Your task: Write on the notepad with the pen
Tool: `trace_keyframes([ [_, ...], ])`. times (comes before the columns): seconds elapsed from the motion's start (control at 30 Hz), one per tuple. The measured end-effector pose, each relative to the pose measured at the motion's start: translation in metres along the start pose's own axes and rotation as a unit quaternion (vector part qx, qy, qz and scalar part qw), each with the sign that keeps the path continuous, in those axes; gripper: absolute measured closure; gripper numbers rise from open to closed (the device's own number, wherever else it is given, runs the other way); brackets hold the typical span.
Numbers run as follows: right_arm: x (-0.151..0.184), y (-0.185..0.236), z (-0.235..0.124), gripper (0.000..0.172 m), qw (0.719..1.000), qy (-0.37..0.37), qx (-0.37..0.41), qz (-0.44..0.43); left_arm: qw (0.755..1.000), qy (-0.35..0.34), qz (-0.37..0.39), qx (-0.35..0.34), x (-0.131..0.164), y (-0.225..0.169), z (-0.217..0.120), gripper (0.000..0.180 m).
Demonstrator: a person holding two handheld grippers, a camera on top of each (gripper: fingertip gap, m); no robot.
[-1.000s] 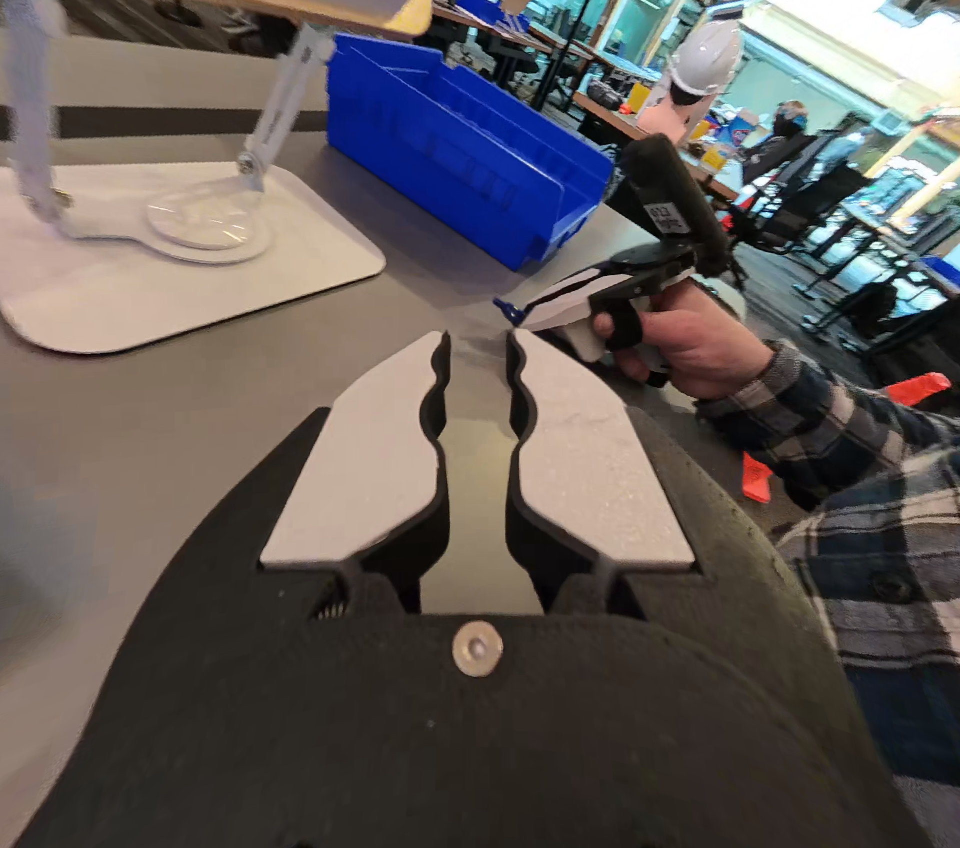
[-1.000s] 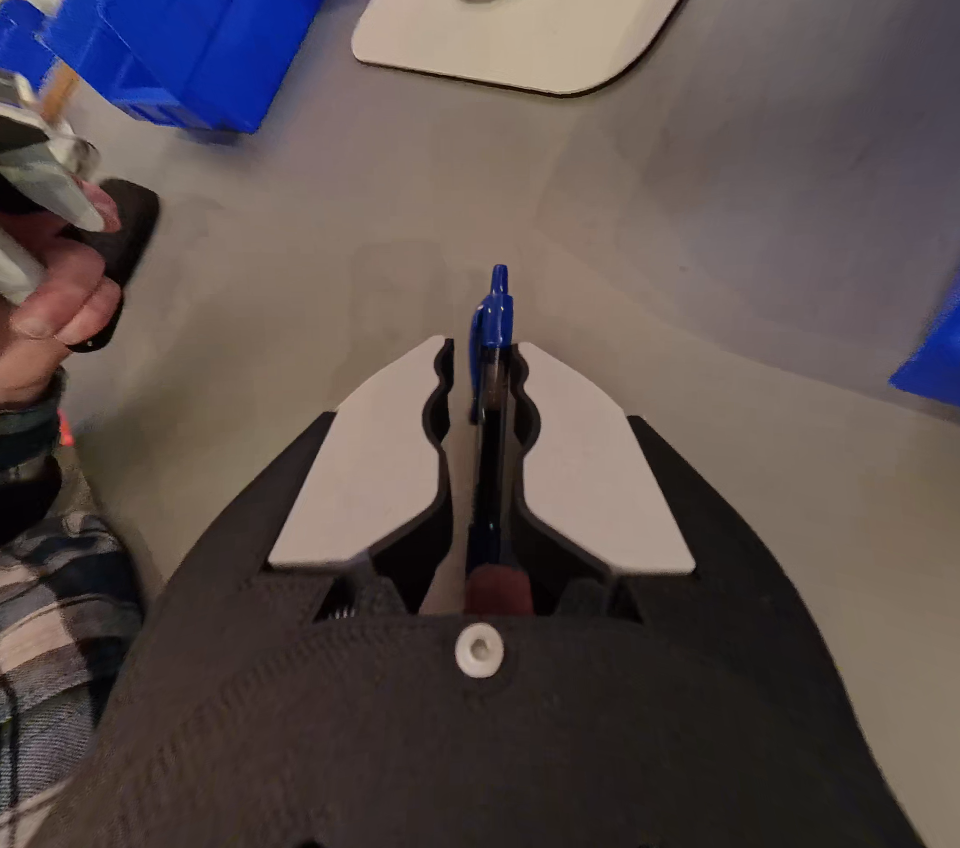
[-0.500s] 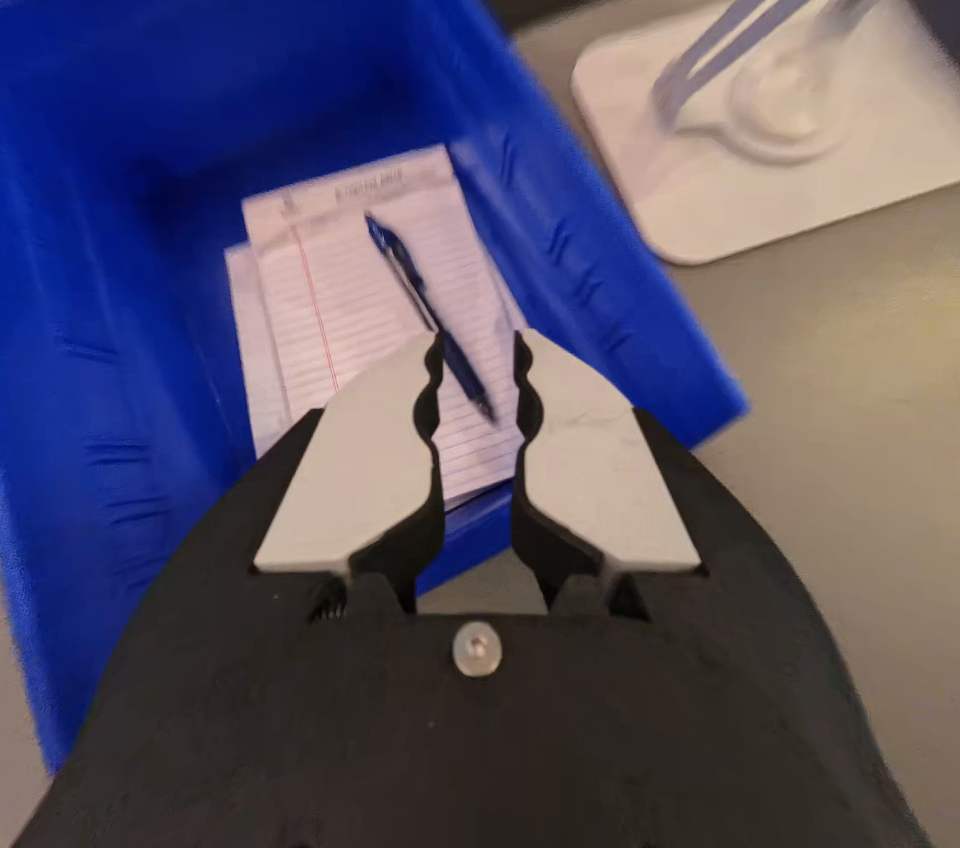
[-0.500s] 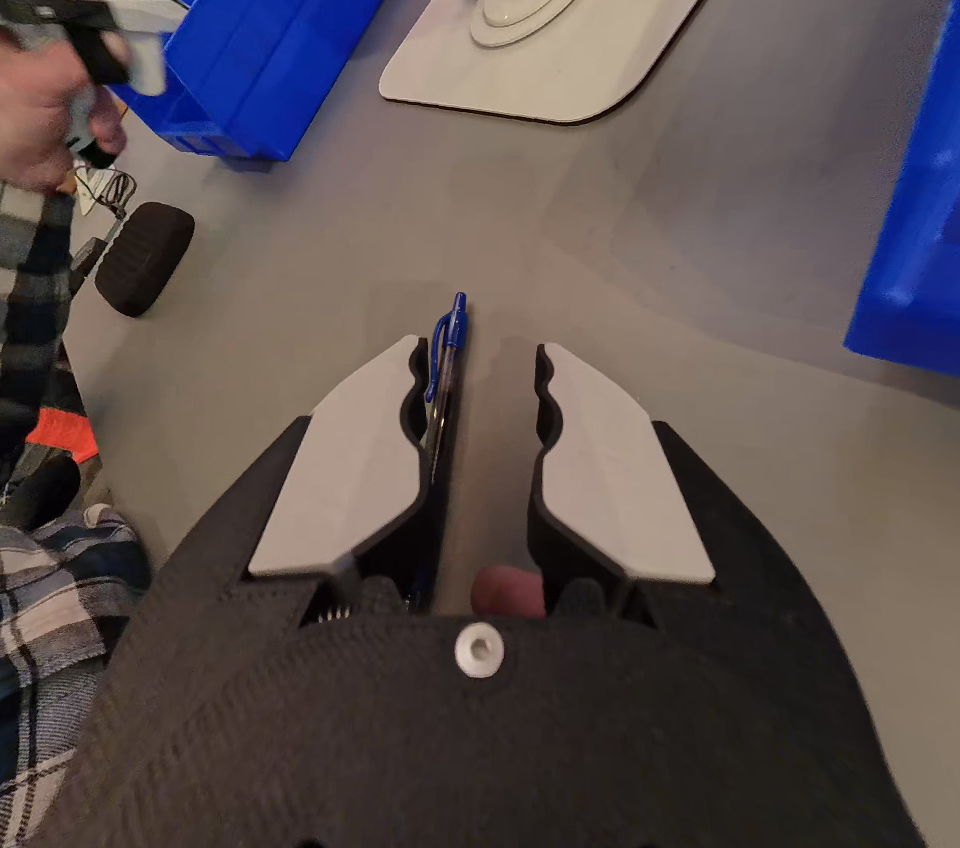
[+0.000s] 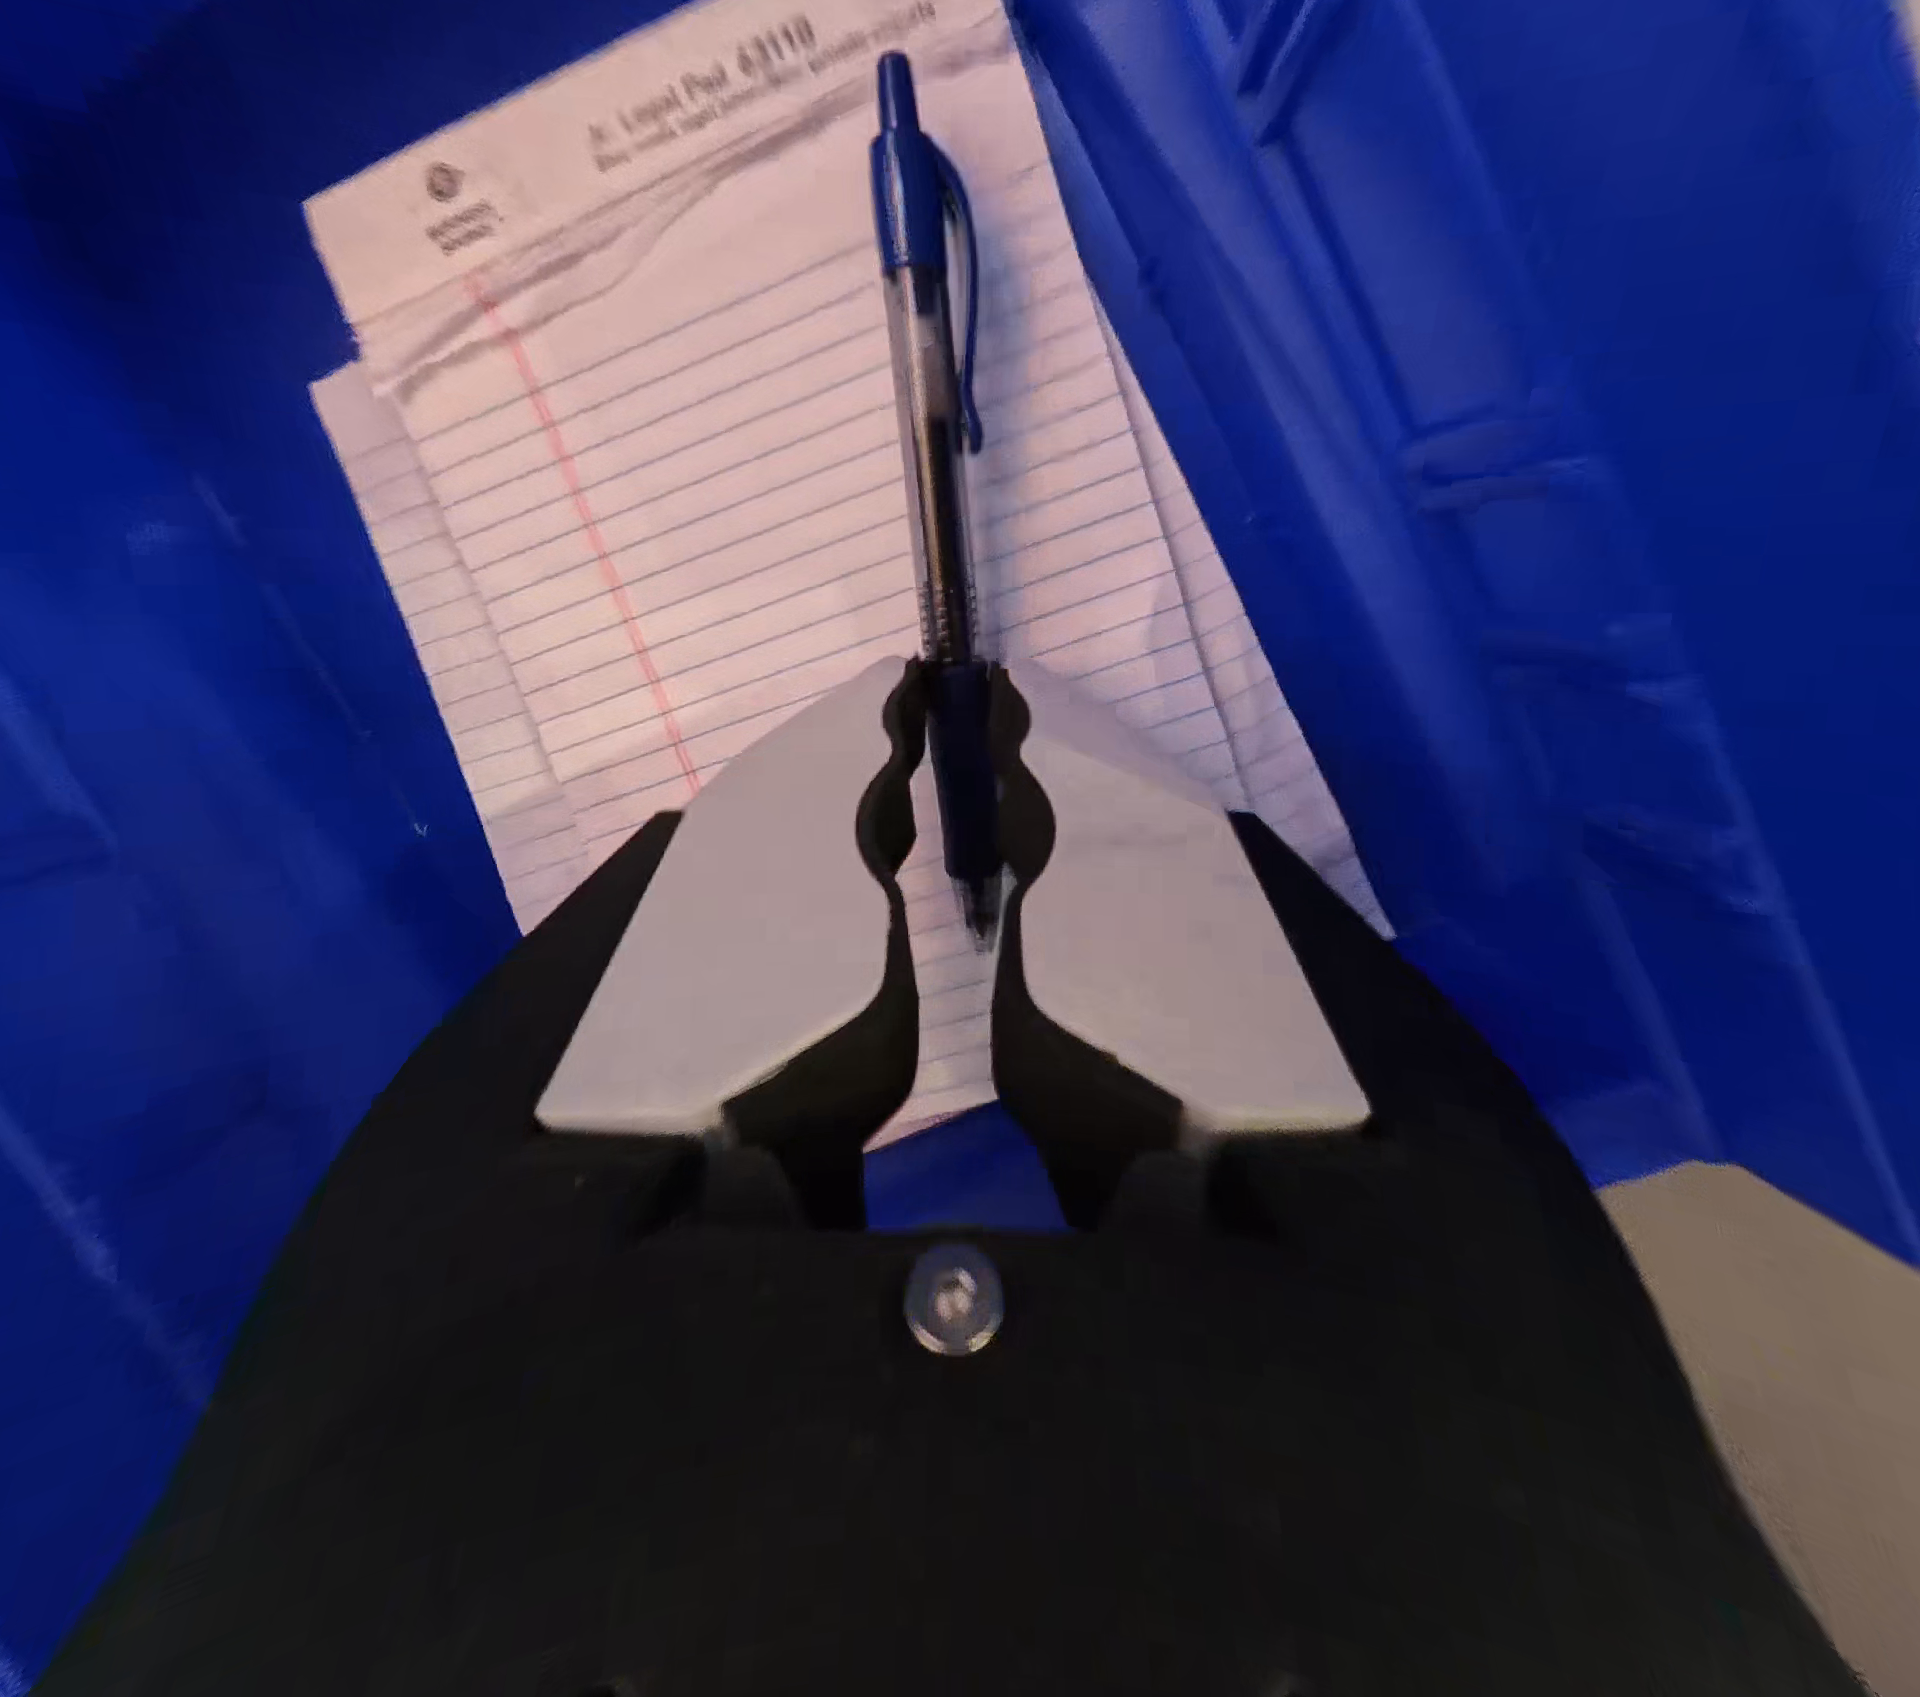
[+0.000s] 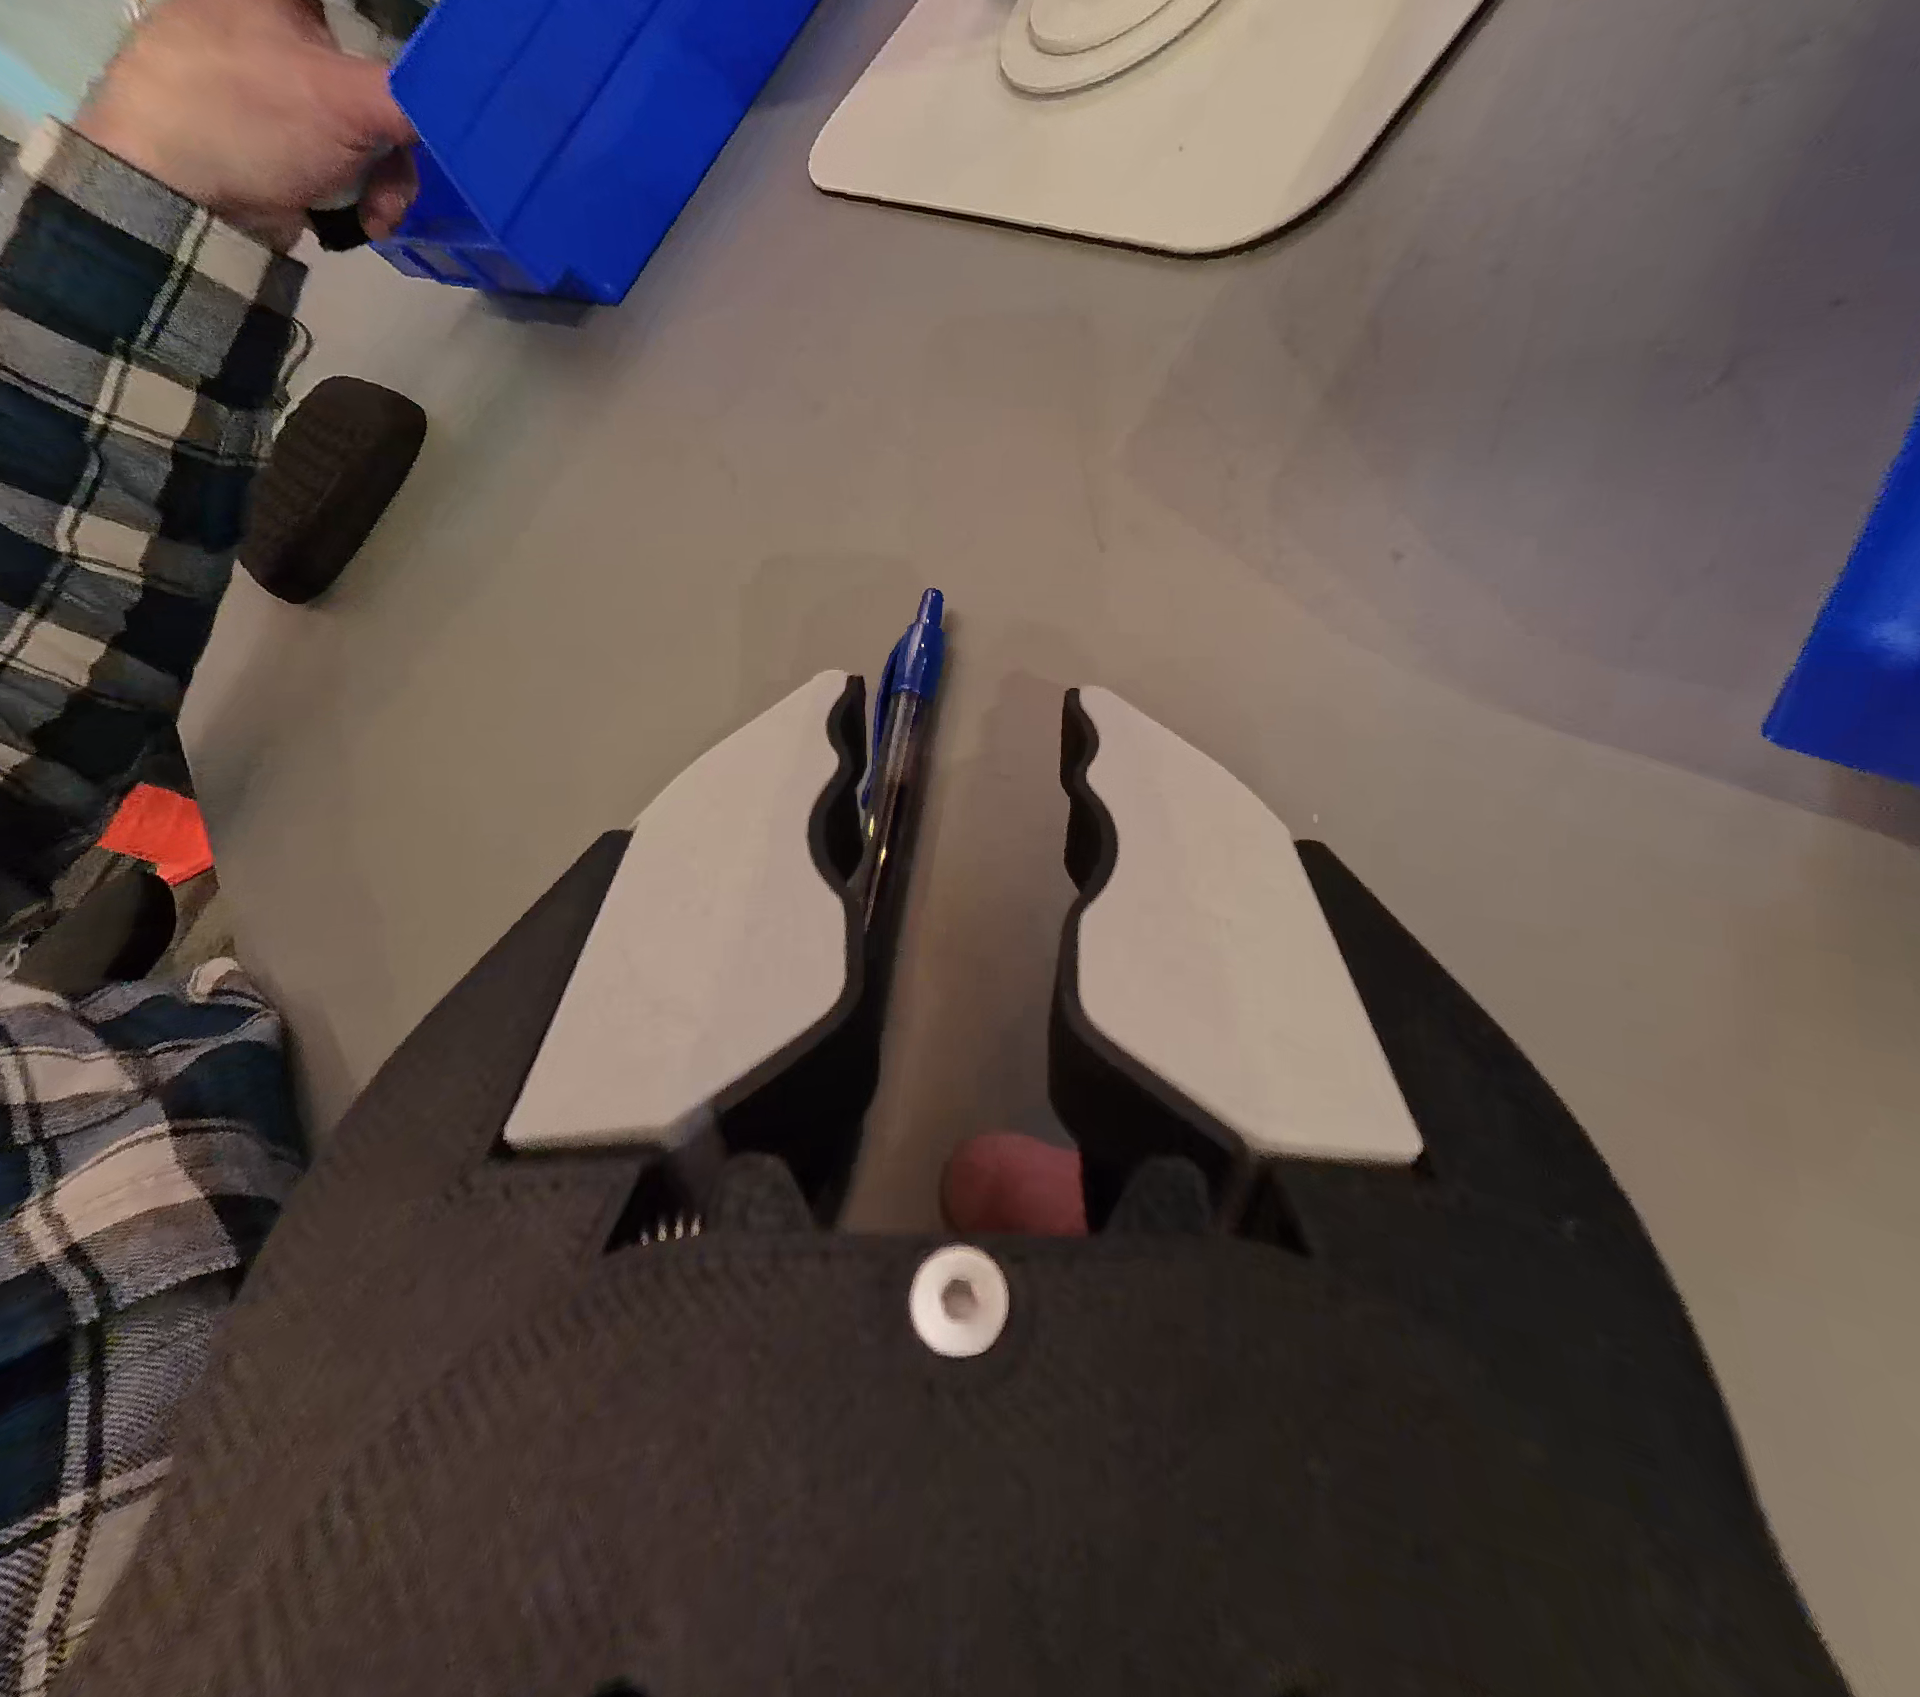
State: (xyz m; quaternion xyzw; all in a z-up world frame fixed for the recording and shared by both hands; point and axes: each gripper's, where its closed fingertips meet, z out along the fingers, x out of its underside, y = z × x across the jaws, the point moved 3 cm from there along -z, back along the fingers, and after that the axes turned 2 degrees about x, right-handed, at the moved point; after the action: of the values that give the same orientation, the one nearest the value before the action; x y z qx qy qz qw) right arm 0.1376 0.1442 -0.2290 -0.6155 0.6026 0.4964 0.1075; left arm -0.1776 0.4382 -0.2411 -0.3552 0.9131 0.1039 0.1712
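In the left wrist view, my left gripper (image 5: 958, 671) reaches into a blue bin (image 5: 1455, 297) and is shut on the dark grip of a blue pen (image 5: 925, 359). That pen lies along a white lined notepad (image 5: 727, 452) on the bin floor, its tip toward me. In the right wrist view, my right gripper (image 6: 961, 697) is open above the grey table (image 6: 1351, 504). A second blue pen (image 6: 904, 712) leans against its left finger (image 6: 727, 899), and the right finger stands clear of it. The left gripper is hidden there behind the bin (image 6: 623, 37).
A white stand base (image 6: 1195, 120) sits at the back of the table. Another blue bin (image 6: 1860, 660) shows at the right edge. A person's hand (image 6: 239, 99) and plaid sleeve (image 6: 94, 421) are at the left. A black padded object (image 6: 332, 484) lies past the table edge. My hands' fingertips stand some 40 cm from each other.
My left gripper swung from the open table into the blue bin and closed on the pen there. My right gripper opened; its pen now rests against the left finger only.
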Motion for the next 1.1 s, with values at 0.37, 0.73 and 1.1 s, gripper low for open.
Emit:
trace_keyframes([
  [0.37,-0.037,0.071,0.002,0.131,0.987,-0.083,-0.124,-0.056,0.907,-0.323,-0.065,0.261,0.019,-0.086,-0.131,0.169],
  [0.73,-0.041,0.124,0.023,0.123,0.944,-0.111,-0.305,0.053,0.747,-0.312,0.005,0.587,0.039,-0.296,-0.128,0.169],
  [1.1,-0.039,0.106,-0.007,0.161,0.952,-0.114,-0.28,0.045,0.736,-0.297,0.014,0.608,0.039,-0.337,-0.117,0.162],
])
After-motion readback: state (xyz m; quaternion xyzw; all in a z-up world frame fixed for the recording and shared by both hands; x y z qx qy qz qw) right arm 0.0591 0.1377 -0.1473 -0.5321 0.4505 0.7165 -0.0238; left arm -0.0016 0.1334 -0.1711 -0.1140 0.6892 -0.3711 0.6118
